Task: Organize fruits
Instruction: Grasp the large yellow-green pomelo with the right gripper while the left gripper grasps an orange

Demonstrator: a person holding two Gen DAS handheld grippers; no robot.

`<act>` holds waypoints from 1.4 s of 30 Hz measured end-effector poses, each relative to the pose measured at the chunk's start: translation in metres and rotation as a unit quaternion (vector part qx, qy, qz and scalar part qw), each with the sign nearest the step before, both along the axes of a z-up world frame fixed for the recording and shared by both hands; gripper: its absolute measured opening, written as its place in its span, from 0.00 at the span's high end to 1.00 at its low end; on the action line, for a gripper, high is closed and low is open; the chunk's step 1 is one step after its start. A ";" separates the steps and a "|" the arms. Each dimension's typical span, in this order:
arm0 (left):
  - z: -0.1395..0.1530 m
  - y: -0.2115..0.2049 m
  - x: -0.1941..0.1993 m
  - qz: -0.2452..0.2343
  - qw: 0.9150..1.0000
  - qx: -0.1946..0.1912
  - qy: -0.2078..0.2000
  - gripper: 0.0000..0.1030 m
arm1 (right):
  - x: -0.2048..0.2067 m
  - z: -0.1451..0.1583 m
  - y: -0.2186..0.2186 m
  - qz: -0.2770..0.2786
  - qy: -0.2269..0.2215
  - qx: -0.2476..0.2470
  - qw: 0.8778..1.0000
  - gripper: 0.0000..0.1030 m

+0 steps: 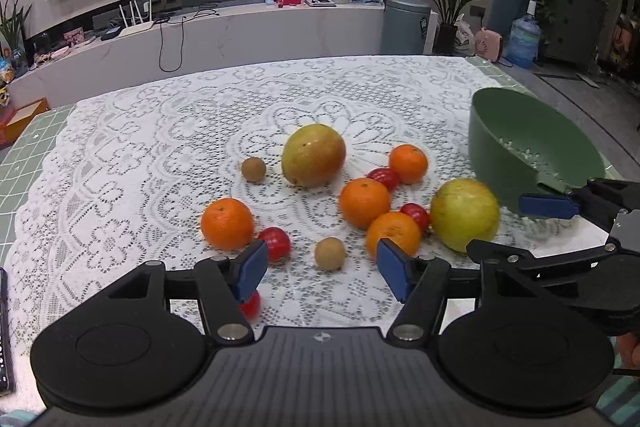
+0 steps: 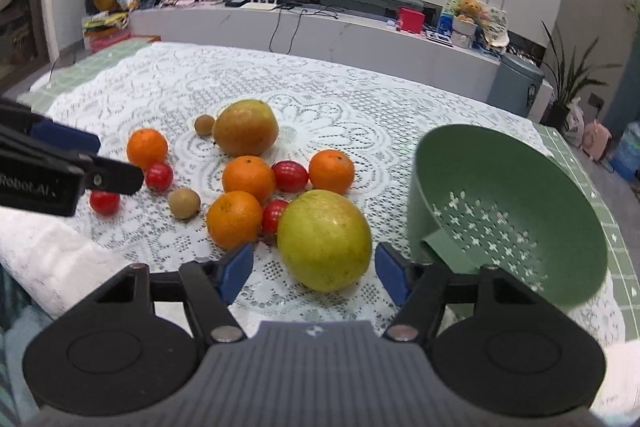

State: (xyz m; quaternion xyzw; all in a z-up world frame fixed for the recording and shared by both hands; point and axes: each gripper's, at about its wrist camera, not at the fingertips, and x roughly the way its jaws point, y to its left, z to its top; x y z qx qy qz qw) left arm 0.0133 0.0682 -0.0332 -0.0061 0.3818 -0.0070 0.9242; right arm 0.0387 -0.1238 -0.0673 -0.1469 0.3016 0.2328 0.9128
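Fruit lies loose on a white lace cloth: a reddish-green mango (image 1: 313,155), several oranges, several small red tomatoes and two brown kiwis. My left gripper (image 1: 323,273) is open just above the cloth, with one kiwi (image 1: 329,253) close ahead between its blue pads and a tomato (image 1: 251,303) under its left finger. My right gripper (image 2: 315,275) is open, and a big yellow-green fruit (image 2: 324,241) sits between its fingertips, with a gap still showing on the left side. A green colander (image 2: 500,187) stands tilted on the right, with no fruit in it.
The right gripper (image 1: 532,231) reaches in from the right of the left wrist view, beside the colander (image 1: 520,147). The left gripper (image 2: 96,159) enters the right wrist view from the left. A dark flat device (image 1: 4,327) lies at the table's left edge. A low TV cabinet stands beyond the table.
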 end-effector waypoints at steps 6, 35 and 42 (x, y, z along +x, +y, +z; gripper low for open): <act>-0.011 0.013 0.008 0.027 0.999 0.023 0.009 0.28 | 0.006 -0.009 0.013 0.001 -0.030 -0.045 0.999 0.37; -0.042 0.063 0.052 0.086 0.995 -0.015 0.037 0.39 | 0.014 -0.038 0.035 0.020 -0.080 -0.137 0.987 0.38; -0.047 0.067 0.062 0.095 0.994 -0.033 0.040 0.39 | 0.016 -0.042 0.039 0.020 -0.090 -0.156 0.983 0.38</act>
